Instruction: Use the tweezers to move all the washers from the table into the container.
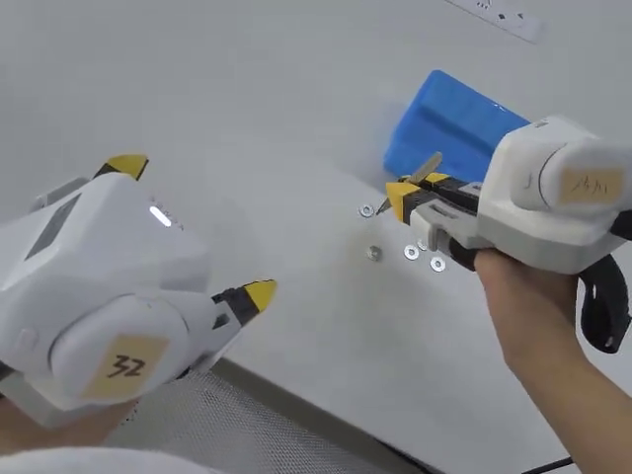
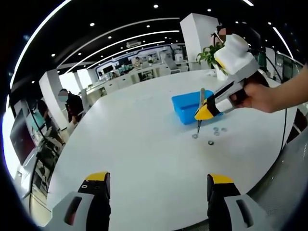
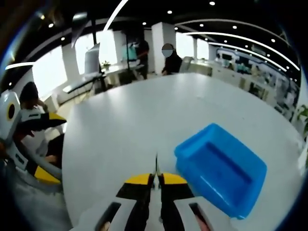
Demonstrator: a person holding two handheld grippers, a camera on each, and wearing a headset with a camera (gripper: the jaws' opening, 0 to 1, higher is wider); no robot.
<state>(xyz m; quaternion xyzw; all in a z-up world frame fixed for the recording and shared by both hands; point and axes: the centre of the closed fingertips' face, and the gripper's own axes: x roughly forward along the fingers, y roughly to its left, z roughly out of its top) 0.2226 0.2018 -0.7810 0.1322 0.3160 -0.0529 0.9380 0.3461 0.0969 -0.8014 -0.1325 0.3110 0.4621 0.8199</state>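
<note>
My right gripper (image 1: pixel 403 195) is shut on thin metal tweezers (image 1: pixel 427 168), tilted down so the tip hovers just above the table near one washer (image 1: pixel 366 210). Several more small silver washers (image 1: pixel 411 253) lie scattered on the white table in front of it. The blue container (image 1: pixel 449 128) stands just behind them; it looks empty in the right gripper view (image 3: pixel 221 168). My left gripper (image 1: pixel 193 227) is open, held off to the left with nothing between its jaws. From the left gripper view, the right gripper (image 2: pixel 204 113) points the tweezers (image 2: pixel 199 120) at the washers (image 2: pixel 211 142).
The round white table (image 1: pixel 247 118) stretches wide and bare to the left of the washers. Its near edge (image 1: pixel 326 410) runs below both grippers. A power strip (image 1: pixel 499 14) lies at the far top. People stand in the room well behind the table.
</note>
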